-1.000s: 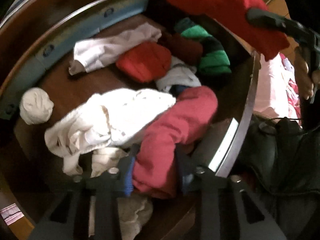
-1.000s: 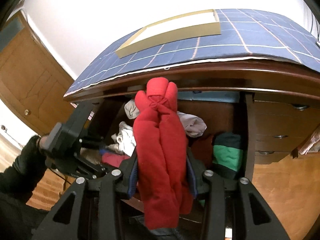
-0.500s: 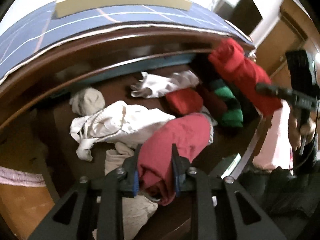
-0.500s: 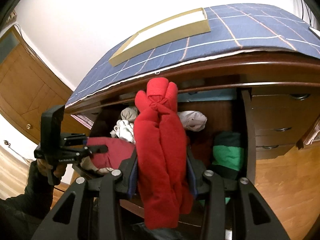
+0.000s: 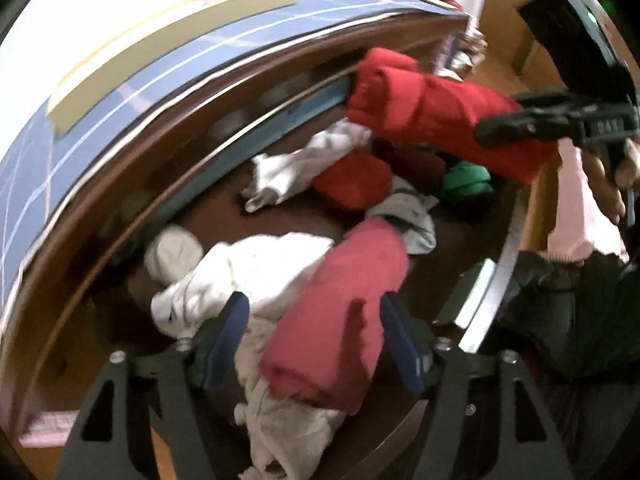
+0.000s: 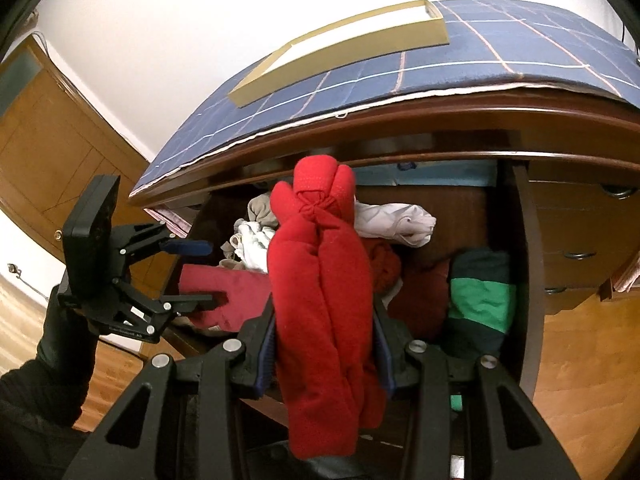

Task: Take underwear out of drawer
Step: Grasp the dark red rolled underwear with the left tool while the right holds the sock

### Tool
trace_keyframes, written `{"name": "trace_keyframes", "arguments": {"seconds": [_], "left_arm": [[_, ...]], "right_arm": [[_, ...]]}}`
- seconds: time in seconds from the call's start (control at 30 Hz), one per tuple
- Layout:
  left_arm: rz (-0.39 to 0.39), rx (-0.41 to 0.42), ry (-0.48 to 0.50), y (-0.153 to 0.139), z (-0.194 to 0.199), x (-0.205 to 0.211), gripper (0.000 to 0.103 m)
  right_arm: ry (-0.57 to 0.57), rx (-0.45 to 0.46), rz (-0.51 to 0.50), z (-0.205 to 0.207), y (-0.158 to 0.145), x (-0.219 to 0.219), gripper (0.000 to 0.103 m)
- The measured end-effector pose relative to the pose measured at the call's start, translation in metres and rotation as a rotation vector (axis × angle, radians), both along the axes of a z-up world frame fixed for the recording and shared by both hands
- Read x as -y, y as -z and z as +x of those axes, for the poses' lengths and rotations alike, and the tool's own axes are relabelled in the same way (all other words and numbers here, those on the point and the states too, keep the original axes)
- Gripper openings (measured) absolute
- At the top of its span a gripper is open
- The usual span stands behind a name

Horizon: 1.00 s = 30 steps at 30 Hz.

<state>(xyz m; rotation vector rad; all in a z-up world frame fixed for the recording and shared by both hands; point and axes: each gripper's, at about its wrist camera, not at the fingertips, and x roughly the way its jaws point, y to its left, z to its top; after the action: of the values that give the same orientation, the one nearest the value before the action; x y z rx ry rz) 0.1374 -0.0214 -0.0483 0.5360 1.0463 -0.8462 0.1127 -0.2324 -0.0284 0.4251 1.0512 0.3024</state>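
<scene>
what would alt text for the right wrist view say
The right gripper is clamped on a bright red rolled garment held up before an open wooden drawer of mixed clothes. At left, the left gripper, jaws opening, straddles a darker red garment. A blue checked cloth covers the dresser top.

wall (image 6: 200, 20): white | floor (image 6: 580, 360): wood | dresser (image 6: 580, 220): dark wood | top cloth (image 6: 360, 80): blue checked

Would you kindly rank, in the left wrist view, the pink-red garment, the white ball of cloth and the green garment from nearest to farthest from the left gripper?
1. Pink-red garment: between the opening jaws of the left gripper, pads off it.
2. White ball of cloth: drawer's left, farther back.
3. Green garment: far right, under the bright red bundle.
</scene>
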Motion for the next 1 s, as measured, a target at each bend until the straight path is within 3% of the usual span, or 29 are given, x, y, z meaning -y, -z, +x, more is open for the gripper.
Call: {"name": "trace_keyframes", "arguments": {"seconds": [0.13,0.23,0.37,0.53,0.63,0.7,0.73,0.8,1.0], "left_arm": [[0.035,0.012,0.079,0.002,-0.006,0.019,0.068],[0.15,-0.036,0.107,0.026,-0.004,0.033,0.053],[0.204,-0.102,0.152,0.044,-0.004,0.039,0.052],[0.182,-0.214,0.166,0.05,0.006,0.044,0.052],[0.179,-0.27,0.125,0.059,0.019,0.045,0.053],[0.143,-0.31,0.096,0.061,0.024,0.042,0.041],[0.142,-0.295,0.077,0.06,0.024,0.039,0.028],[0.136,-0.256,0.05,0.057,0.019,0.034,0.027],[-0.082,-0.203,-0.056,0.015,0.008,0.002,0.026]], "right_arm": [[0.003,-0.001,0.0,0.0,0.0,0.001,0.043],[0.005,-0.003,0.004,-0.001,0.0,0.002,0.043],[0.006,-0.002,0.007,-0.001,-0.001,0.002,0.043],[0.01,-0.008,0.011,0.0,0.0,0.002,0.043],[0.015,-0.008,0.014,-0.001,-0.001,0.003,0.043],[0.02,-0.004,0.016,-0.003,-0.002,0.004,0.043],[0.029,0.0,0.019,-0.004,-0.003,0.006,0.043],[0.043,0.005,0.029,-0.005,-0.004,0.009,0.043],[0.075,0.016,0.082,-0.004,-0.01,0.017,0.043]]}}
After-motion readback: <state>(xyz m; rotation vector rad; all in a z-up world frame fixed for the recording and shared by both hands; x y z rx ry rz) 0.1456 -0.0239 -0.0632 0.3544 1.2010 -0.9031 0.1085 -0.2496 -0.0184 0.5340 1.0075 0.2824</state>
